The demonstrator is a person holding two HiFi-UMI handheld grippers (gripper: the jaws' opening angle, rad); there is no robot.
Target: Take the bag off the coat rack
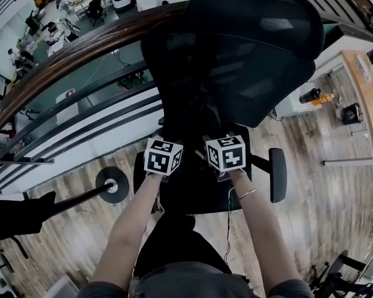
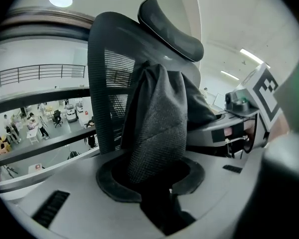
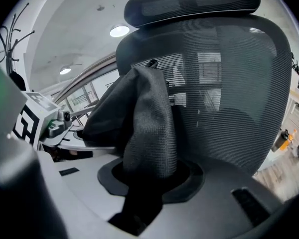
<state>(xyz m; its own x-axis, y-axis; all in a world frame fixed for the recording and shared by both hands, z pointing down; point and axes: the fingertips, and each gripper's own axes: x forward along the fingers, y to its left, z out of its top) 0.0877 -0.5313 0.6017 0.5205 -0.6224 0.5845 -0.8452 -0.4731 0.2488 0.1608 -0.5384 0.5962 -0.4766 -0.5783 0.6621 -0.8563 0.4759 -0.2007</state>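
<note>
- Head view: the left gripper (image 1: 163, 156) and the right gripper (image 1: 225, 152) are level with each other, close side by side, just above the seat of a black office chair (image 1: 248, 48). The coat rack (image 1: 112, 185) stands well apart to the left, with its round base on the wooden floor. The bag (image 2: 157, 128) is black against black here. It probably hangs between the two marker cubes, but I cannot pick it out for certain.
- Left gripper view: a fold of the bag's dark woven cloth runs straight out of the gap between the jaws, which are clamped on it. From there the cloth stretches right towards the right gripper (image 2: 254, 98), with the chair's mesh back just behind it.
- Right gripper view: a second fold of the bag (image 3: 147, 128) fills the gap, and these jaws also pinch the cloth. The rest of the bag sags left towards the left gripper (image 3: 32, 118). The hooks of the coat rack (image 3: 15, 14) show far off at the upper left, and nothing joins them to the bag.
- Key relation: the bag lies dead ahead of both pairs of jaws, its long axis running across from hand to hand, so neither hand is nearer. It is clear of the rack, so I judge that only setting it down remains, and the seat is the closest place.
</note>
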